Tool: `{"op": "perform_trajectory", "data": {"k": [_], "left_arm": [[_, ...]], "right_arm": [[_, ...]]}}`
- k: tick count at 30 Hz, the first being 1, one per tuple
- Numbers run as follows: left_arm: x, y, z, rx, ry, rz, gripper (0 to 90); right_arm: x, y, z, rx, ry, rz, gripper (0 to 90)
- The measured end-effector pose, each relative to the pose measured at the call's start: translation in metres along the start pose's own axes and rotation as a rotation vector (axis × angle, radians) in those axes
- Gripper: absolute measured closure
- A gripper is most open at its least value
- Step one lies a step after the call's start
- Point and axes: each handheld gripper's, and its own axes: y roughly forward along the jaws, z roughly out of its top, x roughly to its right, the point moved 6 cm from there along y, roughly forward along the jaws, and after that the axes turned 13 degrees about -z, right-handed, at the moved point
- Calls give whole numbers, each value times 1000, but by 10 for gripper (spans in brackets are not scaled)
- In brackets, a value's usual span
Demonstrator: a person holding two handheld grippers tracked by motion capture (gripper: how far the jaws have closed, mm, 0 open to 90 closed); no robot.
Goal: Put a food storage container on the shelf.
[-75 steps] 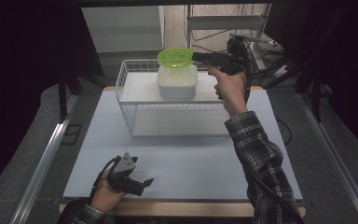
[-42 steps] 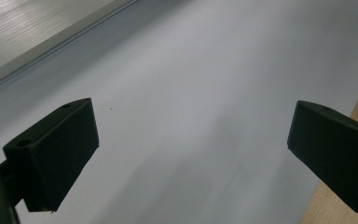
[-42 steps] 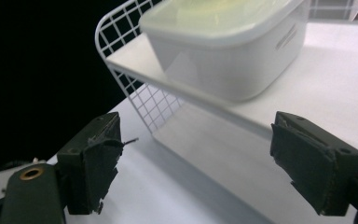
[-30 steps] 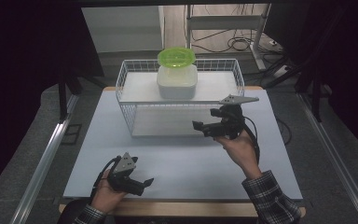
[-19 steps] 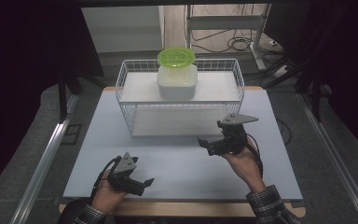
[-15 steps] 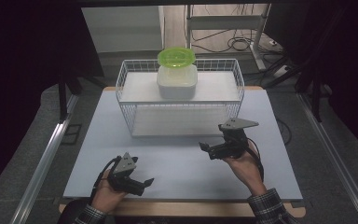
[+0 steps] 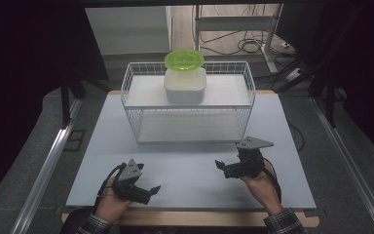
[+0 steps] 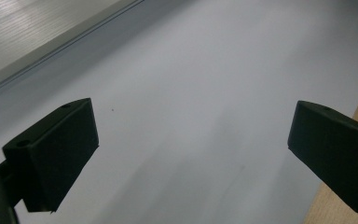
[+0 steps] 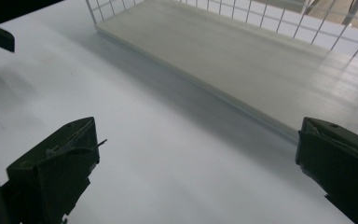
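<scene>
At the left, my left gripper [image 7: 137,187] rested low on the pale grey bench [image 7: 185,161] near its front edge, its fingers [image 8: 56,154] spread wide with nothing between them but bare bench top. It had kept that place since the earlier pictures.

Toward the middle, at the back of the bench, stood the white wire basket [image 7: 187,105] with a shelf across it. On that shelf sat the white square plastic container [image 7: 184,84], capped by its round translucent green lid [image 7: 184,59]. The basket's long axis ran from side to side. The container sat upright a little left of the shelf's middle, well apart from both of my grippers and straight ahead of them.

At the right, my right gripper [image 7: 237,168] hung low over the bench in front of the basket, its fingers [image 9: 58,175] spread wide and empty, pointing left across the bench. Its own view looked along the basket's lower tray [image 9: 242,60]. I judged this hand the nearer one to the container, since it lay closer to the basket's front.

Two and a half seconds before, the right gripper had been up at the container's lid; by this moment it had drawn back and come down toward me, its fingers having just been opening, with nothing between them. The container and lid stood where they had been.
</scene>
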Motion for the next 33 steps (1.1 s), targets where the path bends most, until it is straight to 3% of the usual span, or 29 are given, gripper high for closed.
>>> {"op": "perform_trajectory", "data": {"k": [14, 33], "left_arm": [[-2, 0, -1, 11, 2, 6, 10], [-3, 6, -5, -16, 9, 0, 6]], "right_arm": [[5, 1, -34, -56, -25, -43, 0], [-2, 6, -67, -168, -69, -36, 0]]}}
